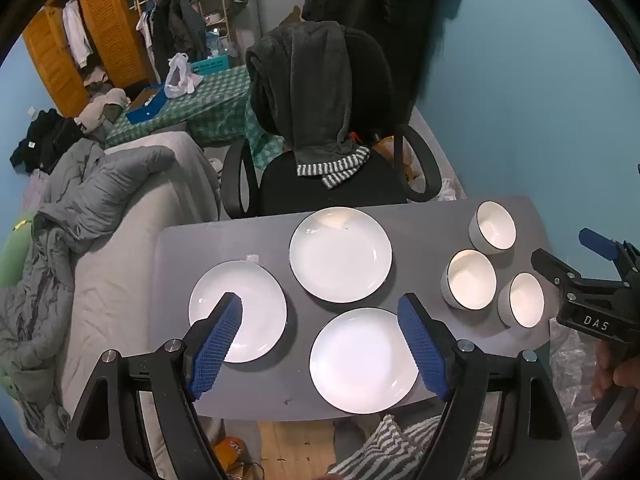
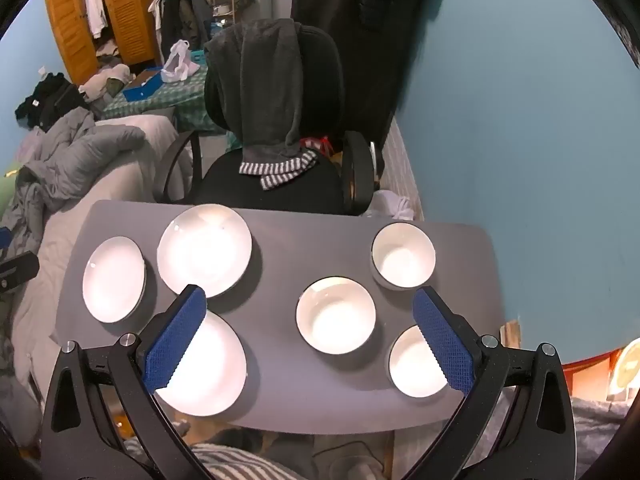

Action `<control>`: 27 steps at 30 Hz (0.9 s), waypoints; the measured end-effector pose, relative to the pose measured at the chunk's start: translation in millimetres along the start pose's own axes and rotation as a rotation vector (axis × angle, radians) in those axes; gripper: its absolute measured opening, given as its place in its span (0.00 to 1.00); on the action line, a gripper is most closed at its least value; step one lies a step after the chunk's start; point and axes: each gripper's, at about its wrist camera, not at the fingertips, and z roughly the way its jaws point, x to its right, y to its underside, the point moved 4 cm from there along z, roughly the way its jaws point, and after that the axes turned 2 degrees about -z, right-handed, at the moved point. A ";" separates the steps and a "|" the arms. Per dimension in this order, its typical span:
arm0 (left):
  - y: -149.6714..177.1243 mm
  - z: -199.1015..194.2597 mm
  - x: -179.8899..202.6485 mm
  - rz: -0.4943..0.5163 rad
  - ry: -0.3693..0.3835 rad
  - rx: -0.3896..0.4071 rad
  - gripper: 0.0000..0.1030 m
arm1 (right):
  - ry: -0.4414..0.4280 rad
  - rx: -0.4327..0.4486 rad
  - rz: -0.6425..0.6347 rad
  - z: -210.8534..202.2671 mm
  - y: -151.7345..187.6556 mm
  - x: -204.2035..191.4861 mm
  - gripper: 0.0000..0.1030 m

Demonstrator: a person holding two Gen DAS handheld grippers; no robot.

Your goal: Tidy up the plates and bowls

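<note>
Three white plates lie apart on a small grey table (image 1: pixel 224 240): a left plate (image 1: pixel 256 320), a far plate (image 1: pixel 340 254) and a near plate (image 1: pixel 362 360). Three white bowls stand apart at the right: far bowl (image 1: pixel 493 227), middle bowl (image 1: pixel 470 279), near bowl (image 1: pixel 522 300). My left gripper (image 1: pixel 322 312) is open and empty above the near and left plates. My right gripper (image 2: pixel 310 304) is open and empty above the middle bowl (image 2: pixel 336 315), with the near bowl (image 2: pixel 412 364) and far bowl (image 2: pixel 403 256) beside it. It also shows in the left wrist view (image 1: pixel 560 256).
A black office chair (image 1: pixel 320 120) draped with a dark towel stands just behind the table. A bed with grey bedding (image 1: pixel 100 200) lies to the left. A blue wall (image 1: pixel 540 100) runs along the right. Wooden floor (image 1: pixel 292 444) shows under the table's near edge.
</note>
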 end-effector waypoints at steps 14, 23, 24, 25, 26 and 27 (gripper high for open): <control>1.9 1.9 -11.4 -0.083 0.037 -0.008 0.79 | 0.001 -0.001 -0.007 -0.1 -2.4 -0.9 0.98; 5.6 -0.9 -9.2 -0.101 0.033 0.003 0.79 | 0.001 0.002 -0.035 0.4 5.4 -9.7 0.98; 7.6 -0.8 -8.1 -0.099 0.034 0.005 0.79 | 0.004 0.002 -0.039 0.0 6.1 -11.3 0.98; 7.7 -1.2 -7.4 -0.097 0.035 0.004 0.79 | 0.002 0.002 -0.040 0.2 5.9 -10.1 0.98; 7.9 -1.2 -6.4 -0.096 0.036 0.003 0.79 | 0.000 0.002 -0.042 0.2 5.7 -10.2 0.98; 8.7 -1.4 -5.8 -0.096 0.037 0.001 0.79 | -0.002 0.002 -0.043 0.0 6.1 -10.5 0.98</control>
